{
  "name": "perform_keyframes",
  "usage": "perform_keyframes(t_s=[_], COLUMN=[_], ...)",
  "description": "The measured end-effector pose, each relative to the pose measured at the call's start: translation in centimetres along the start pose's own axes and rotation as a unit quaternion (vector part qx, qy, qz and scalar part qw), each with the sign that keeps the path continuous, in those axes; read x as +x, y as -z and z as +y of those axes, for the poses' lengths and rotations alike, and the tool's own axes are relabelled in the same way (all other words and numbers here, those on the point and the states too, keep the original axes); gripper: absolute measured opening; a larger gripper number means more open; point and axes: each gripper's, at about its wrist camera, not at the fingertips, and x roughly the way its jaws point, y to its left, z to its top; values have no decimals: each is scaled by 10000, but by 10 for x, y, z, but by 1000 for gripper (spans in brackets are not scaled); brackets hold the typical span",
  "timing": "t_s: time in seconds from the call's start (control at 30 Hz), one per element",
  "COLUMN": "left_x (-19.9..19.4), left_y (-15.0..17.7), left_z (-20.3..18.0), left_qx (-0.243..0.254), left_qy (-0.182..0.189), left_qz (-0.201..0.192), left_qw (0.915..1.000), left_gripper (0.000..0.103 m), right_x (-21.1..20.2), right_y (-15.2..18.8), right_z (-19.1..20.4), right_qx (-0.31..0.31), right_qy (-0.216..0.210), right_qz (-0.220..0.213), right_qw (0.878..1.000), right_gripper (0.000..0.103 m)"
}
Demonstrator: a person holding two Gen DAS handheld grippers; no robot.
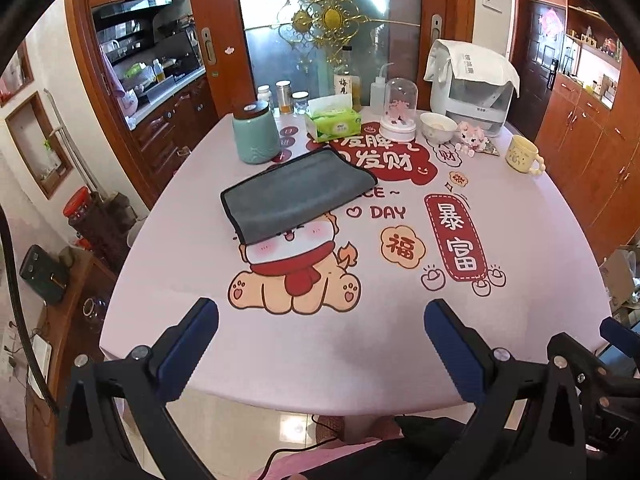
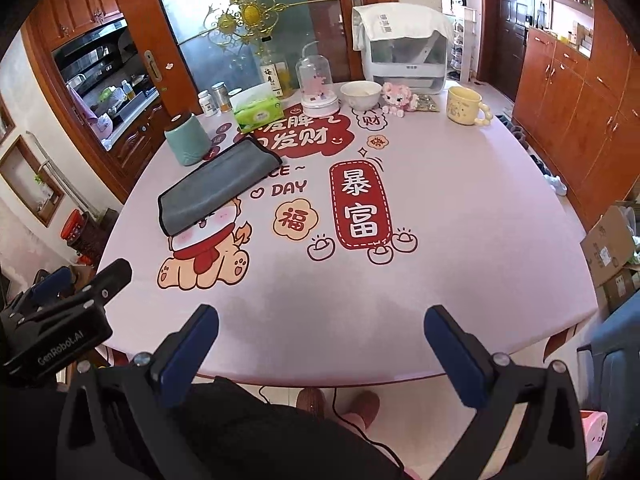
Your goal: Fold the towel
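A grey towel with a dark hem lies folded flat on the pink printed tablecloth, left of the table's middle; it also shows in the right wrist view. My left gripper is open and empty, held over the table's near edge, well short of the towel. My right gripper is open and empty over the near edge too, to the right of the towel. The left gripper's body shows at the lower left of the right wrist view.
Behind the towel stand a teal jar, a green tissue box, bottles, a glass dome, a white bowl, a pink plush toy, a yellow mug and a white appliance. Wooden cabinets flank the table.
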Motion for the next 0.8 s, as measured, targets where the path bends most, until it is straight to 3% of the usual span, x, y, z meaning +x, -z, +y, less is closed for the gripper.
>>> perform_keyframes(t_s=[0.37, 0.8], left_x=[-7, -1], left_y=[-11, -19], left_z=[-11, -14], left_qx=[113, -10], left_qy=[-197, -16], left_qz=[-206, -258], left_qw=[9995, 9997], left_gripper=[102, 102], right_x=[4, 11], right_y=[-7, -15], right_z=[-8, -13], right_qx=[29, 15], right_qy=[52, 64], right_qz=[-3, 53], right_qw=[10000, 10000], right_gripper=[103, 103])
